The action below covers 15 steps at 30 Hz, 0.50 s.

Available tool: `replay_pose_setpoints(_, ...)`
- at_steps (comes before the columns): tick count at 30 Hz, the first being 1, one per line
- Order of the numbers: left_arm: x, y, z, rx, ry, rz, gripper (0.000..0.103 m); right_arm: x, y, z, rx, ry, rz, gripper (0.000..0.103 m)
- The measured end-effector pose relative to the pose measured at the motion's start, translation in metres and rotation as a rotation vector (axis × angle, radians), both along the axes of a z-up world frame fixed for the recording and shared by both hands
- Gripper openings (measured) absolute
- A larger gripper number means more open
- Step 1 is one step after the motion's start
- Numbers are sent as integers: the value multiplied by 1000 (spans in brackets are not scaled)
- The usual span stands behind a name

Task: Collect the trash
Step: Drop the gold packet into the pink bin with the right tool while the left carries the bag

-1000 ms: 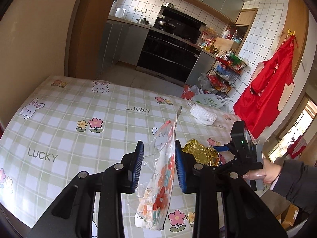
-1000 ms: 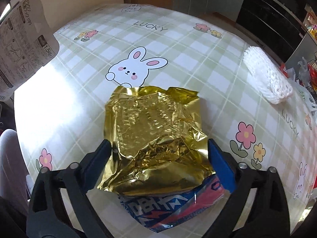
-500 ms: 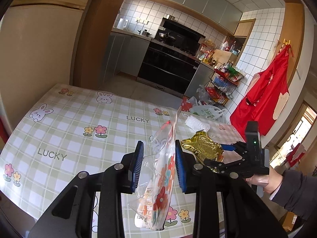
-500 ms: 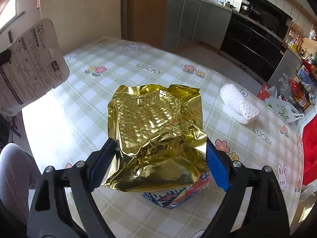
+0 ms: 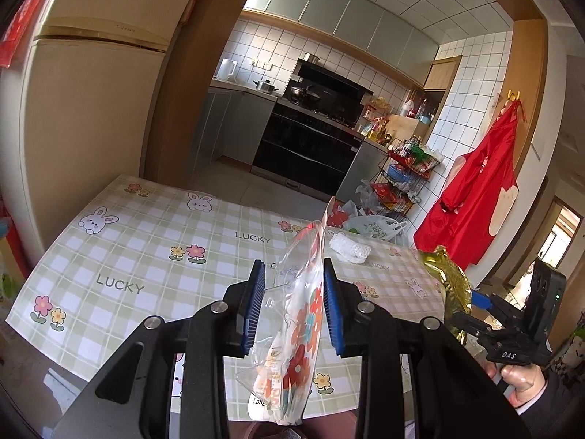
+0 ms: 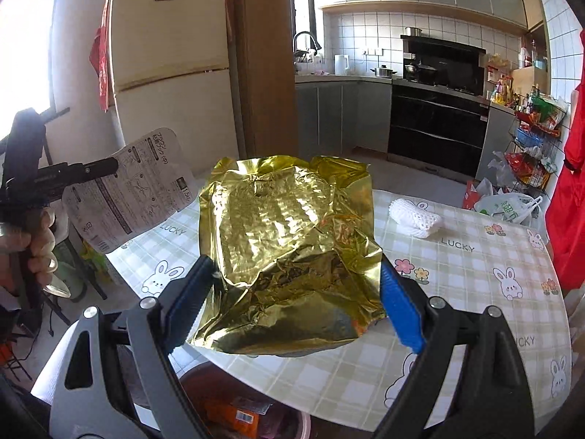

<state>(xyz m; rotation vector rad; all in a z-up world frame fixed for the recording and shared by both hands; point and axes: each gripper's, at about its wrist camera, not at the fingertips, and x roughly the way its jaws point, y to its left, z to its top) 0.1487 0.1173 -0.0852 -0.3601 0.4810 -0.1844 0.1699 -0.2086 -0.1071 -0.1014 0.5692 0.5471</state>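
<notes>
- My surface (image 5: 153, 241), under its checked rabbit cloth, is nearly bare; by my reading most of the collecting is done.
- Below its near edge I see a reddish bin (image 6: 248, 406) with wrappers already in it; I judge both loads go there next.
- My right claw (image 6: 292, 292) stands wide, its pads pressed on either side of the crumpled gold foil bag (image 6: 289, 248), which is lifted clear of the cloth.
- My left claw (image 5: 292, 307) is narrowed onto the clear flower-printed bag (image 5: 299, 322), which hangs off the cloth; its printed back shows in the right view.
- Left to collect: the white foam net (image 6: 415, 217), lying on the far part of the cloth, well apart from both claws.
- Nothing blocks the drop; the two raised bags could brush each other.
</notes>
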Motion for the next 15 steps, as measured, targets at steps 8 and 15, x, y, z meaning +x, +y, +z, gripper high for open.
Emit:
replay_pose_setpoints(8, -42, -6, 11, -2, -17, -13, 30, -64, 3, -9, 6, 20, 35, 87)
replay_pose_setpoints(15, -72, -8, 18, -8, -40, -7, 30, -88, 15, -18, -20, 41, 74, 87)
